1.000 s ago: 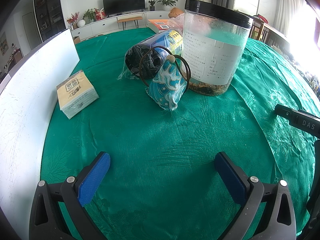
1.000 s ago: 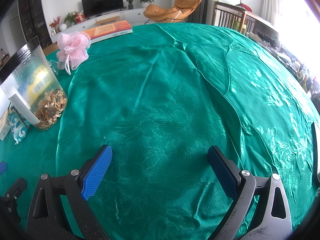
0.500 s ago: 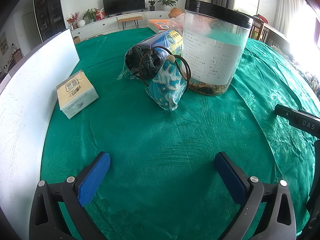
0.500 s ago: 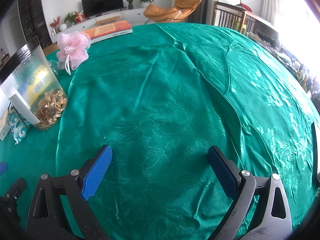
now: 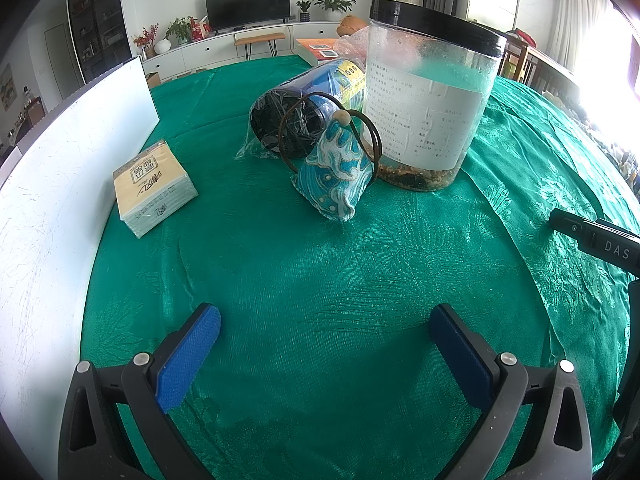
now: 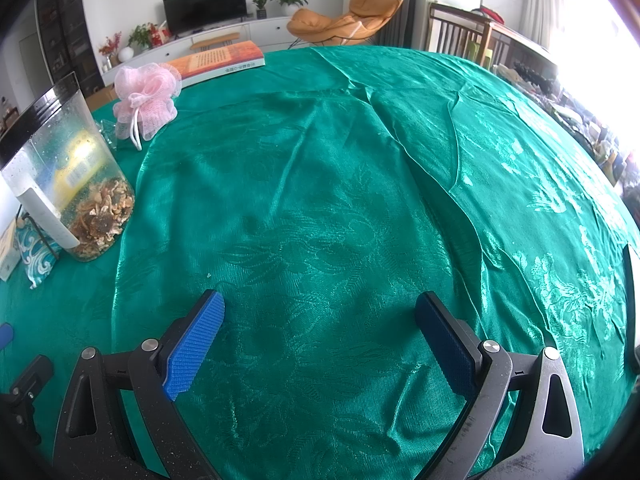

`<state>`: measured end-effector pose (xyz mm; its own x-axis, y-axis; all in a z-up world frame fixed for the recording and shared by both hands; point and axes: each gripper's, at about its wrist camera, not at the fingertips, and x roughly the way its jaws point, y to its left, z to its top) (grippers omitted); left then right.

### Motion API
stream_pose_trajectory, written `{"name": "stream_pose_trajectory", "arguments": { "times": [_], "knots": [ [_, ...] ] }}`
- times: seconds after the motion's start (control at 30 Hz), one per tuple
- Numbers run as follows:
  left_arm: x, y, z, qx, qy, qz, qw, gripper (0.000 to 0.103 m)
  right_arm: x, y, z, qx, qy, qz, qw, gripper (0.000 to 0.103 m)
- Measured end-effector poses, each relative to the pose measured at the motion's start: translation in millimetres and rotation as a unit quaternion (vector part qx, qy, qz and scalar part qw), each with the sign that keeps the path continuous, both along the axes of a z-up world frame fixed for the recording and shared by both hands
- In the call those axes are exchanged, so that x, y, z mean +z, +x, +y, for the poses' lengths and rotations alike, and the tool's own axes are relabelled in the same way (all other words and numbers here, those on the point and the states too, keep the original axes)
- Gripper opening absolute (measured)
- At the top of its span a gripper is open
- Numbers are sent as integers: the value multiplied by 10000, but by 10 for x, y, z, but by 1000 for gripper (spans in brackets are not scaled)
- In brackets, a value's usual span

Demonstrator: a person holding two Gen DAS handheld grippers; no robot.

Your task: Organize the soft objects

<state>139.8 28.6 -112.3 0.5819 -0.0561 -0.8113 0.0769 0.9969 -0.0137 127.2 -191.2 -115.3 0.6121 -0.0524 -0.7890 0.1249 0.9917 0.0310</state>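
A small blue-and-white cloth pouch (image 5: 334, 172) with a brown cord loop leans against a clear jar (image 5: 428, 104) ahead of my left gripper (image 5: 324, 328), which is open and empty above the green cloth. A tissue pack (image 5: 154, 186) lies to the left. A pink mesh bath puff (image 6: 146, 98) sits far left in the right wrist view, beyond the same jar (image 6: 72, 176). The pouch also shows there at the left edge (image 6: 36, 252). My right gripper (image 6: 318, 320) is open and empty over bare cloth.
A plastic-wrapped dark cylinder (image 5: 304, 116) lies on its side behind the pouch. A white board (image 5: 60, 184) stands along the table's left edge. An orange book (image 6: 218, 60) lies at the far edge. The green tablecloth (image 6: 340, 200) is wrinkled on the right.
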Motion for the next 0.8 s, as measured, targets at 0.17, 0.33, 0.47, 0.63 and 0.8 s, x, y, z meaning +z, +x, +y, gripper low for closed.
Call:
{"name": "stream_pose_trajectory", "arguments": {
  "times": [0.17,0.33,0.47,0.63,0.8],
  "knots": [
    [1,0,-1,1,-2,0,10000,103,0,-1,-1,0,0,0,10000,98],
    [1,0,-1,2,-3,0,10000,103,1,-3,-1,0,0,0,10000,98],
    [1,0,0,3,-3,0,10000,103,-1,0,0,-1,0,-1,10000,98],
    [2,0,1,2,-9,0,10000,103,-1,0,1,0,0,-1,10000,98],
    [38,-61,37,-77,-51,190,9998,103,0,-1,0,0,1,-1,10000,98]
  ]
}}
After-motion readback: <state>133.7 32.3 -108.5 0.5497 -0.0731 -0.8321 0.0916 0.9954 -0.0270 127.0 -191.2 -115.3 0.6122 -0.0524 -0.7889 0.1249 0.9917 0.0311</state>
